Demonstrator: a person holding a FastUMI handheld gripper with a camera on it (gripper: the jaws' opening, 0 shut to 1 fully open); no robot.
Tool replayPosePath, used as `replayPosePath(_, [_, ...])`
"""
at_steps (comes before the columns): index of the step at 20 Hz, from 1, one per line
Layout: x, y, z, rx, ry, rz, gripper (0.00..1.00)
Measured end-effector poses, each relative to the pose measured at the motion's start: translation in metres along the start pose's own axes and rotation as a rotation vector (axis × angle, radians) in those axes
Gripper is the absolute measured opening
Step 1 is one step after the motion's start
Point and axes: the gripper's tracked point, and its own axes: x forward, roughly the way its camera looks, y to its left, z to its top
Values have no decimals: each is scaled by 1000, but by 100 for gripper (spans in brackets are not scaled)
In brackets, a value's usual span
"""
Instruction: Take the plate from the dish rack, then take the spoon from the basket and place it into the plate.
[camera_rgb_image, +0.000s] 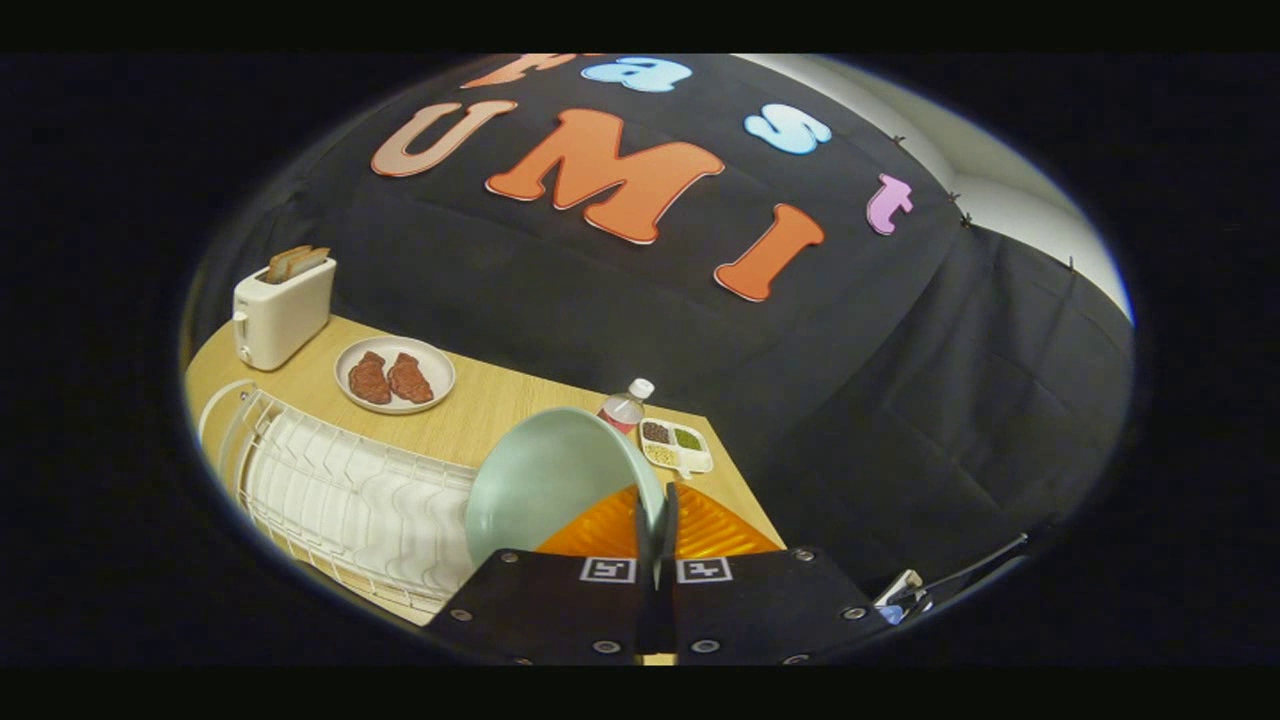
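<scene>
My gripper (657, 520) is shut on the rim of a pale green plate (545, 480), with both fingers pressed on its edge. The plate is held on edge, lifted above the wooden table and tilted, to the right of the white wire dish rack (340, 500). The rack's slots beside the plate stand empty. The plate and the fingers hide what lies directly below. An orange ribbed thing (715, 530) shows just behind the fingers; I cannot tell what it is.
A white toaster (280, 310) with bread slices stands at the table's far left. A white plate (395, 375) with two brown food pieces lies beyond the rack. A small bottle (625, 405) and a divided tray (677, 445) of seeds sit beyond the green plate, near the table's edge.
</scene>
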Motion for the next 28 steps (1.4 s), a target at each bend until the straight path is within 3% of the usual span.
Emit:
replayPosePath(4, [-25, -12, -16, 105, 35, 47, 1])
replayPosePath(9, [-62, -9, -54, 245, 88, 175, 1])
replayPosePath(14, [-91, -19, -98, 282, 136, 213, 1])
replayPosePath(21, [-126, -10, -155, 415, 241, 328, 1])
replayPosePath(28, [-140, 6, -202, 464, 314, 373, 1])
